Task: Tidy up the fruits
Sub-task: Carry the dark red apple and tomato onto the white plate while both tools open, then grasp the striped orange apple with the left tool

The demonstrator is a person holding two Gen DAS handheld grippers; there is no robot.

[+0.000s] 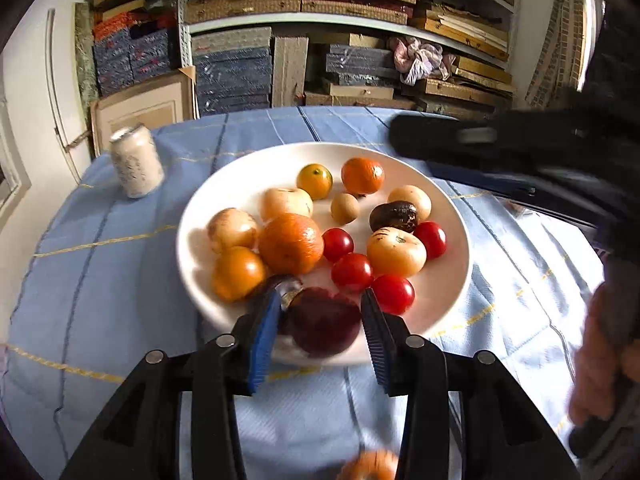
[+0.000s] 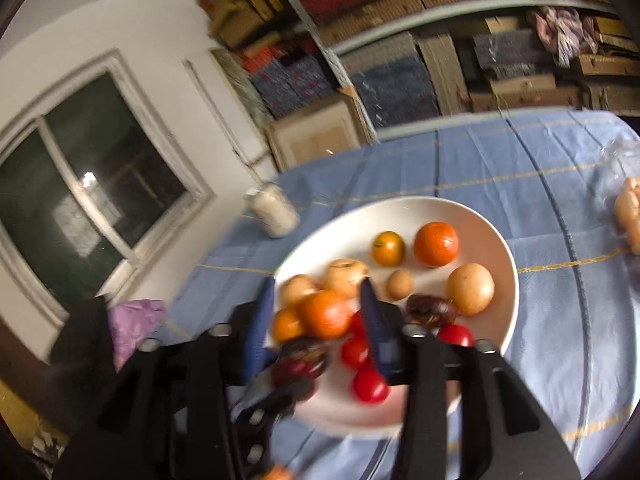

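Note:
A white plate (image 1: 448, 280) on the blue tablecloth holds several fruits: oranges (image 1: 291, 243), pale apples (image 1: 396, 252), red tomatoes (image 1: 352, 272) and a dark fruit (image 1: 394, 216). My left gripper (image 1: 320, 312) straddles a dark red plum (image 1: 324, 322) at the plate's near rim, jaws slightly wider than the fruit. My right gripper (image 2: 318, 300) is open and empty, hovering above the oranges (image 2: 326, 314) on the plate (image 2: 492, 240). The right gripper's dark body shows at the upper right of the left wrist view (image 1: 500, 140).
A white can (image 1: 136, 162) stands on the cloth left of the plate. An orange fruit (image 1: 370, 466) lies on the cloth below my left gripper. A plastic bag with pale fruits (image 2: 628, 216) lies at the right. Stacked shelves stand behind the table.

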